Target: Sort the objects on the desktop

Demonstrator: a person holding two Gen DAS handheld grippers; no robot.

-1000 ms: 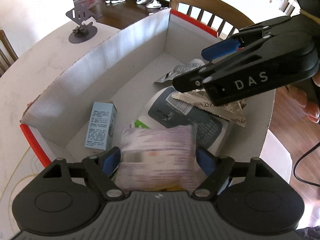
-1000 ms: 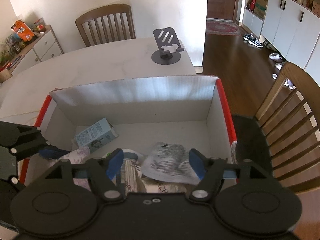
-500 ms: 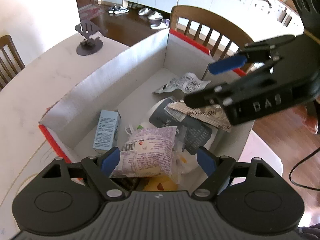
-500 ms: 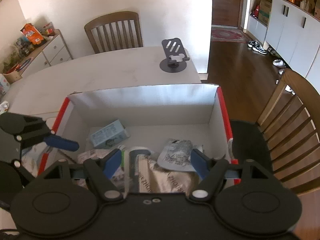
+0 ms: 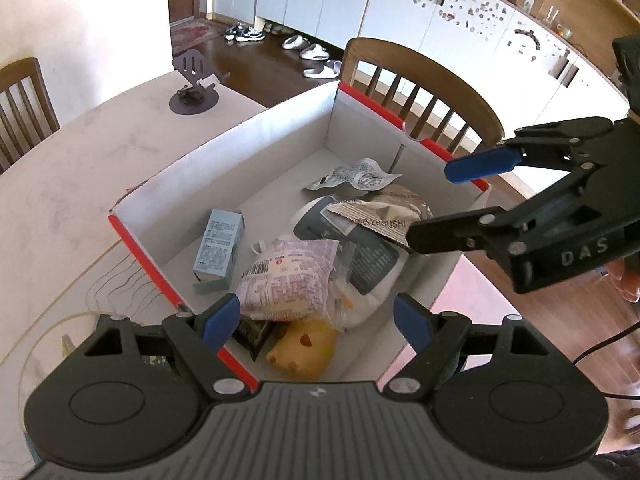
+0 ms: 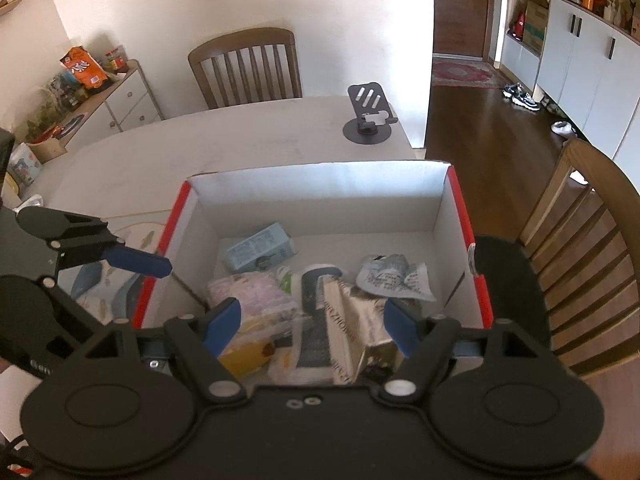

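A white cardboard box [image 5: 224,148] with red edges holds a blue carton [image 5: 218,244], a purple-printed packet [image 5: 288,276], a grey-and-white pouch [image 5: 360,252], a silver-brown packet [image 5: 384,212], a crumpled wrapper [image 5: 352,176] and a yellow toy [image 5: 304,344]. My left gripper [image 5: 316,318] hangs open over the box's near end, above the purple packet, holding nothing. My right gripper [image 6: 312,322] hovers over the box [image 6: 320,200] above the silver-brown packet [image 6: 356,320]. Its jaws are opening with nothing gripped. It also shows as the right gripper [image 5: 448,200] over the box's right wall.
The box sits on a pale table [image 5: 80,160] with a dark phone stand [image 6: 370,120] beyond it. Wooden chairs [image 6: 580,240] [image 6: 248,68] stand at the table's right and far sides. A printed mat [image 6: 100,280] lies left of the box. A sideboard [image 6: 120,96] stands far left.
Both grippers have drawn back and up from the box. The purple packet, between the left fingers a second ago, now lies in the box. The right jaws stand slightly wider.
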